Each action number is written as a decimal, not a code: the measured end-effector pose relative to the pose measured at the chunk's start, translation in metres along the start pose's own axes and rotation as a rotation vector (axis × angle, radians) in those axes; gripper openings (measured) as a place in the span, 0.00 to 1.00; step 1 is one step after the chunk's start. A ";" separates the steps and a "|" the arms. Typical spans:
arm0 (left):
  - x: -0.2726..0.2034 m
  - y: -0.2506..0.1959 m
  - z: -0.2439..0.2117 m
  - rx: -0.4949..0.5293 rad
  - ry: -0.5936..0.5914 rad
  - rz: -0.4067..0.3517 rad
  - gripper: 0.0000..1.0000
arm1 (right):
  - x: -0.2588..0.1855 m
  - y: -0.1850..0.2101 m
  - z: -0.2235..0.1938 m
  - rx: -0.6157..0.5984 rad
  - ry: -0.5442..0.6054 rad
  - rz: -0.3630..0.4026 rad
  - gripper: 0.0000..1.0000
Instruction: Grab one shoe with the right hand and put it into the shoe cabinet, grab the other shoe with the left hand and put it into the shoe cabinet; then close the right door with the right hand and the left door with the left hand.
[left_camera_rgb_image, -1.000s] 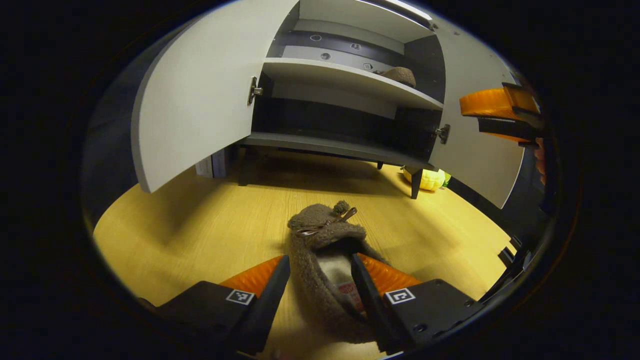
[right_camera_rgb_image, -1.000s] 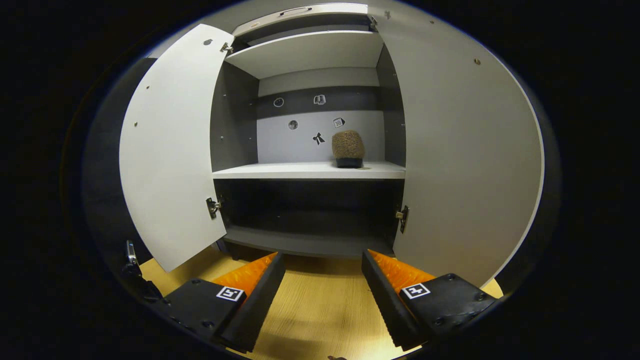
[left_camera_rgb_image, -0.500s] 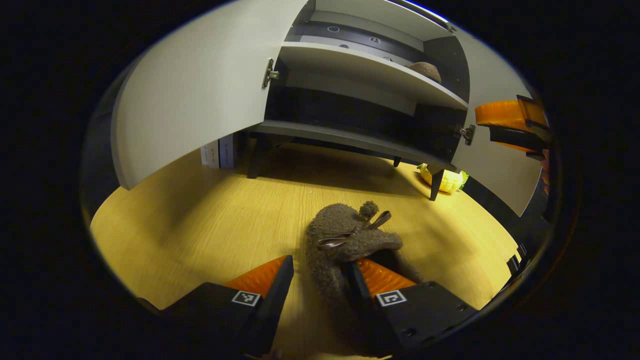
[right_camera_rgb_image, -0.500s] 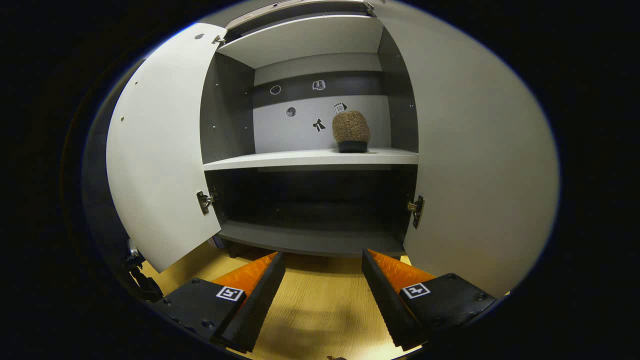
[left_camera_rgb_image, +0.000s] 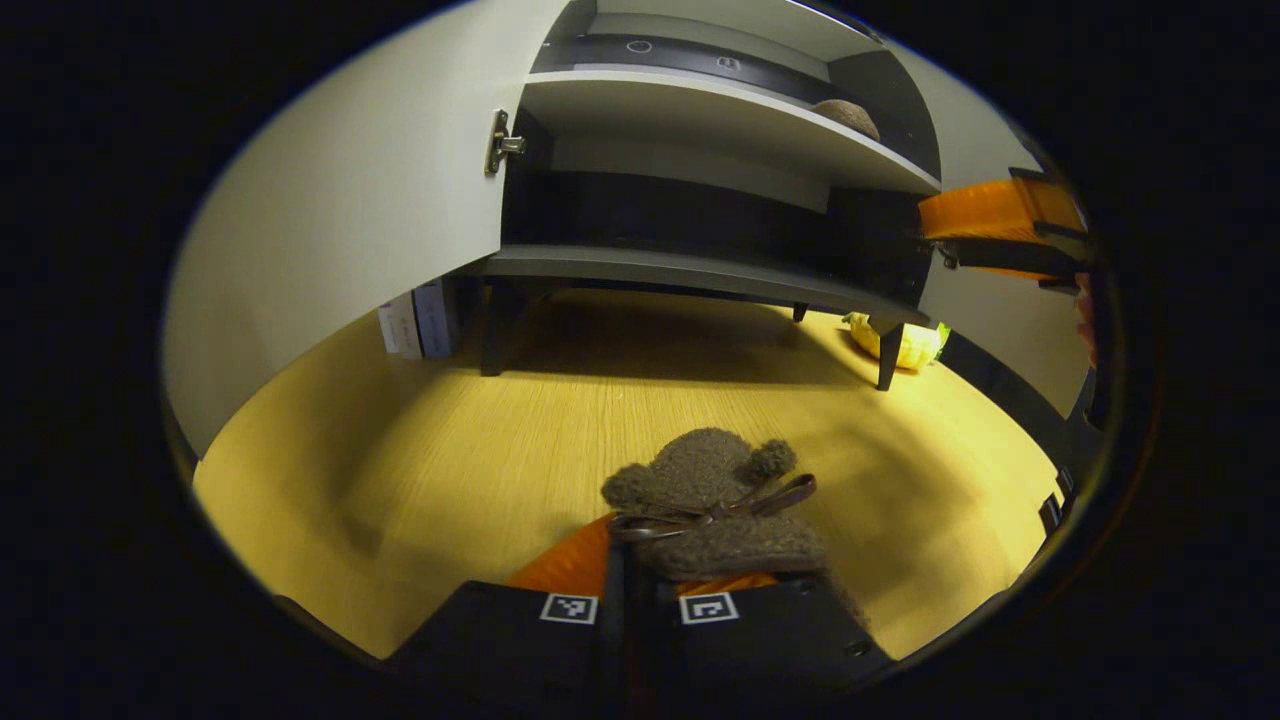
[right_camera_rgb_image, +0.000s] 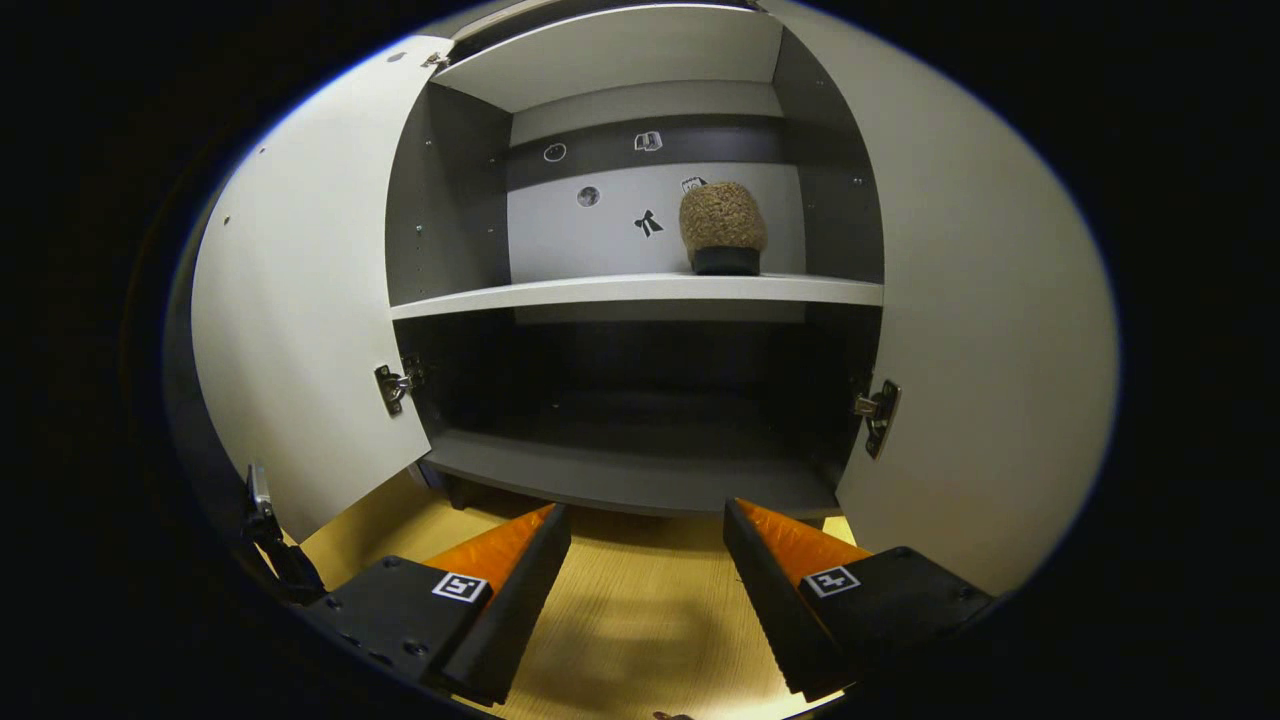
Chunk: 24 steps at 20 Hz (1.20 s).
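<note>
A brown fuzzy slipper with a thin bow lies on the wooden floor in front of the open shoe cabinet. My left gripper is shut on its near rim, and the fingers almost meet. The other slipper stands on the right part of the middle shelf; in the left gripper view this other slipper is small, at the top. My right gripper hangs open and holds nothing, low before the cabinet's bottom shelf. In the left gripper view the right gripper sits at the right edge.
Both cabinet doors stand wide open: the left door and the right door. A yellow object lies on the floor by the cabinet's right leg. Some books stand beside its left leg.
My left gripper has shut on the slipper's rim and come nearer to the cabinet. The right gripper has stayed open and drifted a little closer to the cabinet.
</note>
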<state>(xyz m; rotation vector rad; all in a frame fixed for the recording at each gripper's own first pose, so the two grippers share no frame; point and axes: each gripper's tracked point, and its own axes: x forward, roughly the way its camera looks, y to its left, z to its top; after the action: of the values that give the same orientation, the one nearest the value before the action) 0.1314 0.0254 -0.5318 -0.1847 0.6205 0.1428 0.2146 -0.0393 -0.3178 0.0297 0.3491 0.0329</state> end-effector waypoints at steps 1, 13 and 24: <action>0.000 0.000 0.000 0.005 0.002 -0.003 0.11 | 0.003 0.001 0.000 0.001 0.002 0.002 0.98; -0.118 -0.012 0.184 0.051 -0.182 0.001 0.06 | -0.007 0.020 0.049 -0.023 -0.061 0.061 0.99; -0.159 -0.011 0.403 0.136 -0.401 0.111 0.06 | -0.028 0.057 0.081 -0.041 -0.072 0.212 0.98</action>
<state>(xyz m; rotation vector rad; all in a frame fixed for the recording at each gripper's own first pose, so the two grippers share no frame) 0.2322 0.0885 -0.1154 0.0122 0.2387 0.2368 0.2143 0.0145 -0.2302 0.0273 0.2717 0.2481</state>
